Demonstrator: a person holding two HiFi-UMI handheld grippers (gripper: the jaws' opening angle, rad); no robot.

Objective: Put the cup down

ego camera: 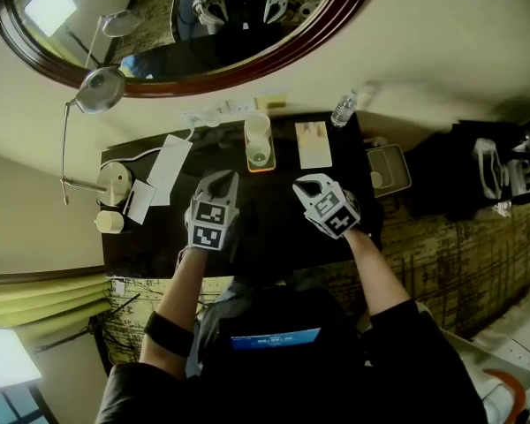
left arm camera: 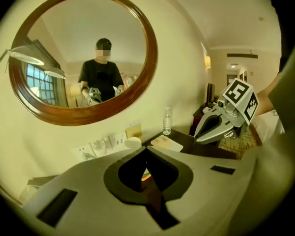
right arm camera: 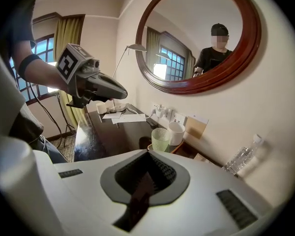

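Nearest us, the left gripper (ego camera: pixel 218 178) and right gripper (ego camera: pixel 306 186) hang over the dark desk (ego camera: pixel 274 232), both claws closed tip to tip on nothing. In the left gripper view the closed jaws hide the cups and leave only a sliver of the orange tray (left arm camera: pixel 145 176). We can read no print, the pale card (ego camera: pixel 314 144) and clear plastic water bottle (ego camera: pixel 344 109) being too small. The pale green translucent cup (right arm camera: pixel 160 139) stands upright on that tray, just beside the white mug (right arm camera: pixel 177 132), clear of both claws.
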